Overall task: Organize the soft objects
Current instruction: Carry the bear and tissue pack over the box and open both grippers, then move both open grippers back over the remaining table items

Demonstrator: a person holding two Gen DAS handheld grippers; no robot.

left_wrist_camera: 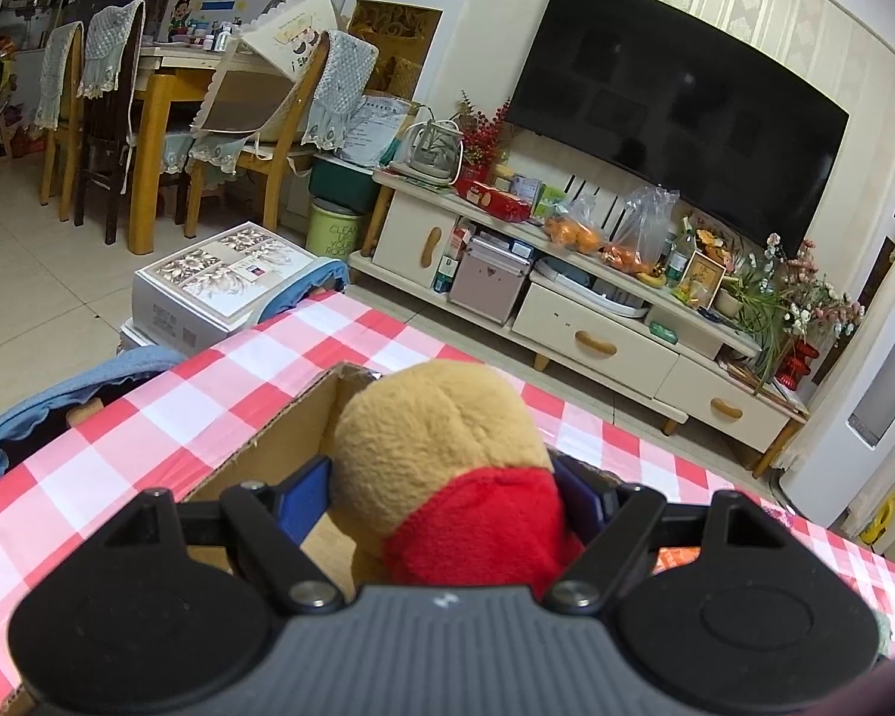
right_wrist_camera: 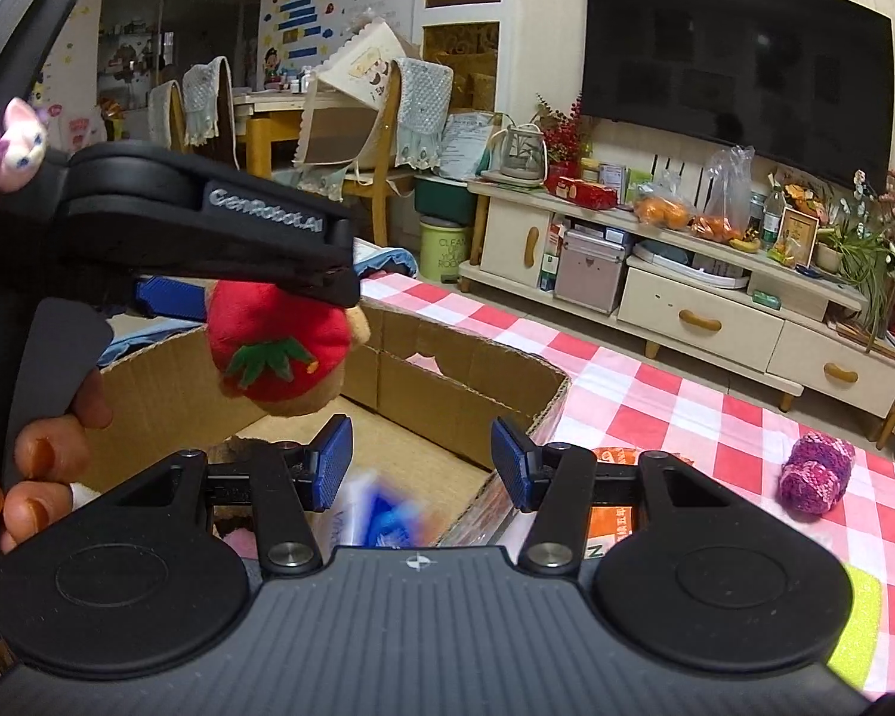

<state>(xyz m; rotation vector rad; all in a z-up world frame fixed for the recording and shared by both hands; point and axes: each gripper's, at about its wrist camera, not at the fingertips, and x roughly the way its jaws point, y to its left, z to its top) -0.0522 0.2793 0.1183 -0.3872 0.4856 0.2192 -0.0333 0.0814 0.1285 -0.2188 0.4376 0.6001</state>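
1. The left gripper (left_wrist_camera: 447,495) has its blue ribbed pads closed on a plush toy (left_wrist_camera: 447,453) – a rounded, fuzzy tan body wrapped in red fleece, with a green felt leaf shape stitched on the red part, as the right wrist view shows.
2. The toy hangs above the open cardboard box (right_wrist_camera: 459,394), near the box's left wall and clear of its floor.
3. The right gripper (right_wrist_camera: 422,462) stands about half open, nothing between its ribbed blue pads – it hovers over the box's near edge.
4. The corrugated box sits on a glossy red-and-white checked tablecloth (right_wrist_camera: 686,411).
5. A knitted roll (right_wrist_camera: 816,473), chunky magenta and pink yarn, lies on the cloth towards the table's right edge, well apart from the box.
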